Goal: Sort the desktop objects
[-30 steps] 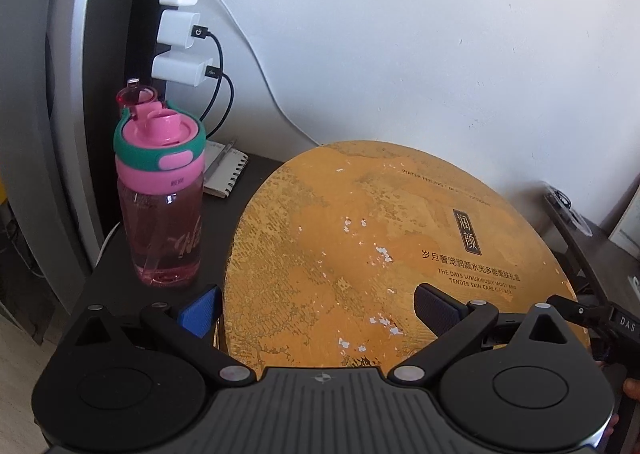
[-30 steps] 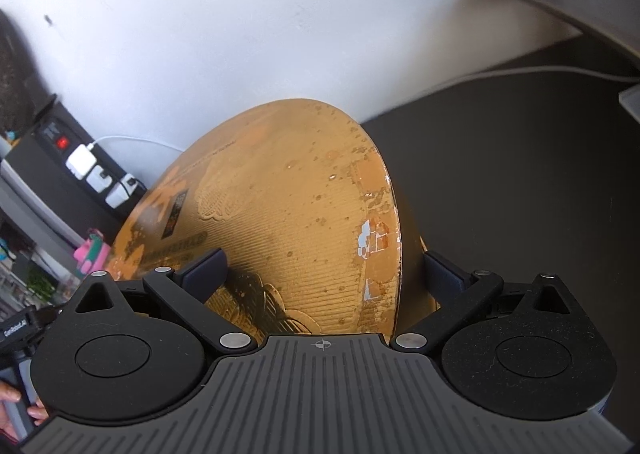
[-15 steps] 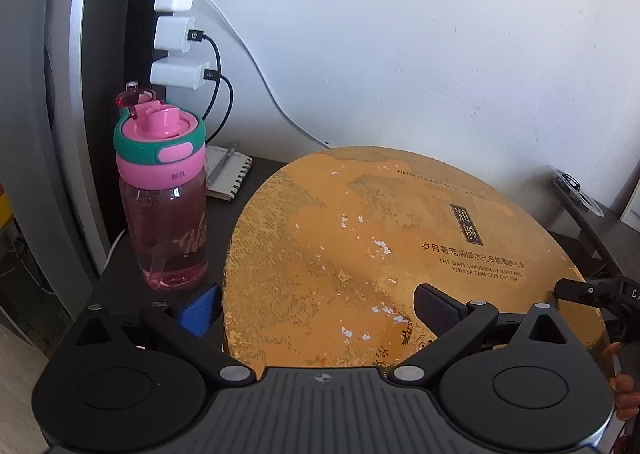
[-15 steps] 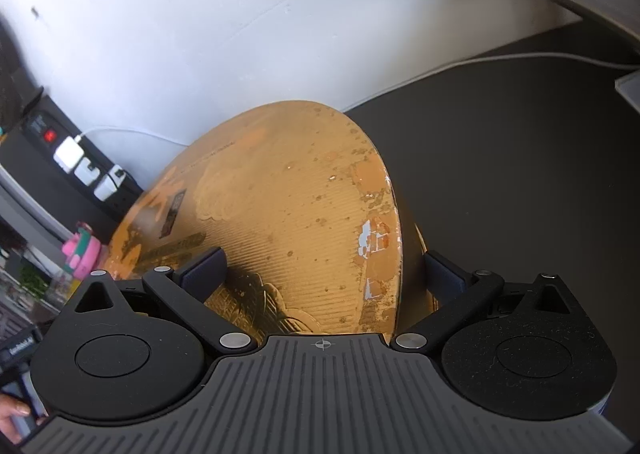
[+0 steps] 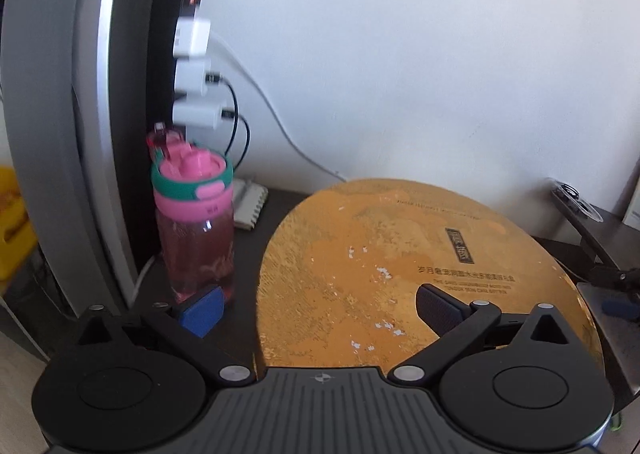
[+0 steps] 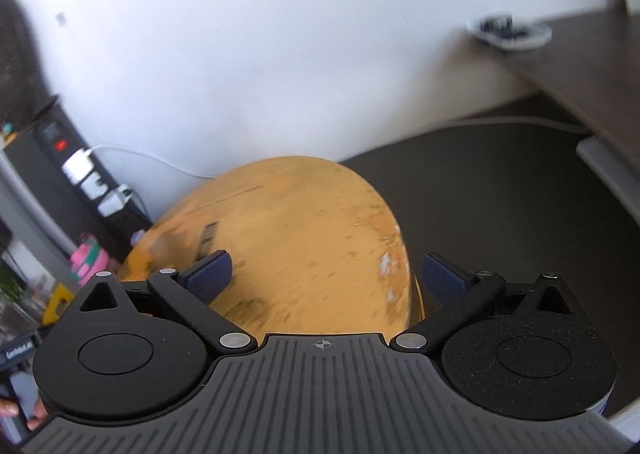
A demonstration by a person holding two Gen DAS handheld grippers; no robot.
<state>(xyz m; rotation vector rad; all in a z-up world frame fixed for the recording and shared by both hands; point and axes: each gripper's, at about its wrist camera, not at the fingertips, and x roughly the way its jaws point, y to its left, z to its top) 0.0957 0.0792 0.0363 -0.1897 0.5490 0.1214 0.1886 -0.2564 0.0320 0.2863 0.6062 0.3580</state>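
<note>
Fingers (image 5: 438, 308) of both grippers stand apart, each pair straddling an edge of the round gold box (image 5: 420, 262) on the dark table (image 6: 500, 190), apparently to steady it from both sides.

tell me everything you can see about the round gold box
The round gold box is a flat, disc-shaped lid or case with a worn golden-orange, paper-like surface, white scuffs, a small dark label and printed lines of text. It sits tilted over the dark desk. Both grippers, left and right, straddle its edges.
</note>
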